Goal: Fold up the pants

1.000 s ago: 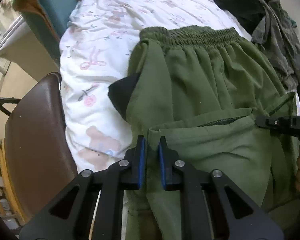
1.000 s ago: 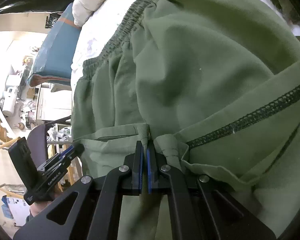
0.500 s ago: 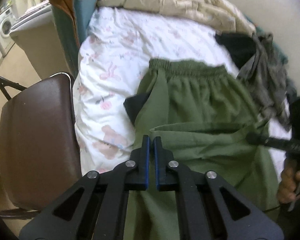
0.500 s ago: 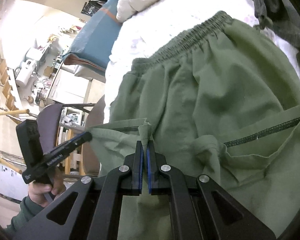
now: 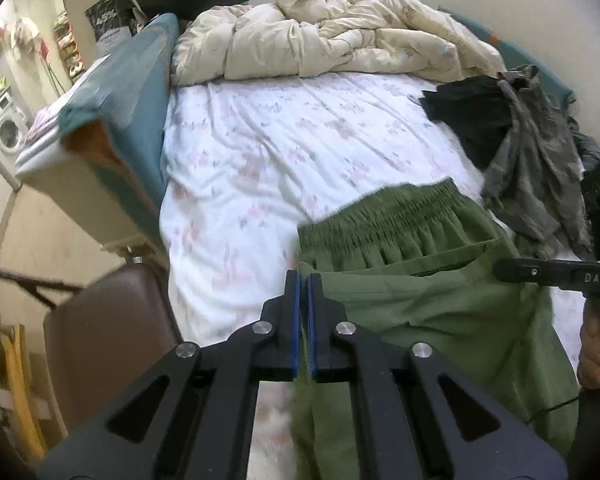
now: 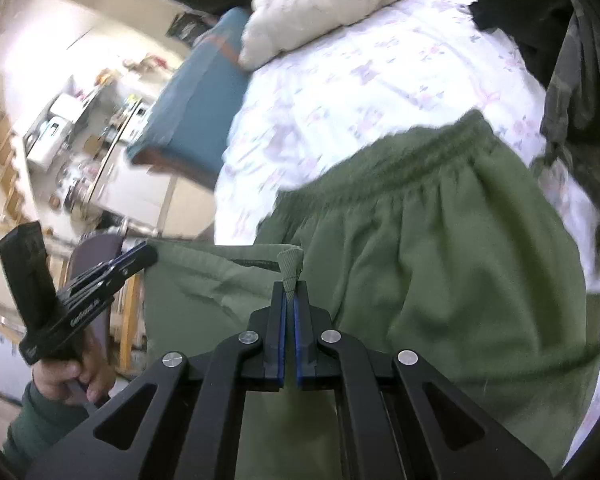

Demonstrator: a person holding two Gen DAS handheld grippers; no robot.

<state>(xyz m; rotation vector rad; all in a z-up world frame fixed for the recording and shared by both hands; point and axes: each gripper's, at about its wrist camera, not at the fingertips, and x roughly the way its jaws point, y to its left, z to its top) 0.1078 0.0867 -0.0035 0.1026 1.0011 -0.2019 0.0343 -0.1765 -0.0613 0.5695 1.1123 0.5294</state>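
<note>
Both grippers, left gripper [image 5: 303, 280] and right gripper [image 6: 289, 292], clenched on green pants [image 5: 432, 304]; camo clothes [image 5: 536, 168] beside waistband.

The floral-sheeted bed [image 5: 284, 152] bears a cream duvet [image 5: 340, 28], dark clothes [image 5: 512, 136] and, seemingly, green pants [image 5: 420, 232].

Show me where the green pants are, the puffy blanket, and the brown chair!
green pants [image 5: 416, 300]: left wrist view, on the flat fabric below the waistband.
puffy blanket [image 5: 332, 36]: left wrist view, on the middle of the cream heap.
brown chair [image 5: 112, 320]: left wrist view, on its seat.
</note>
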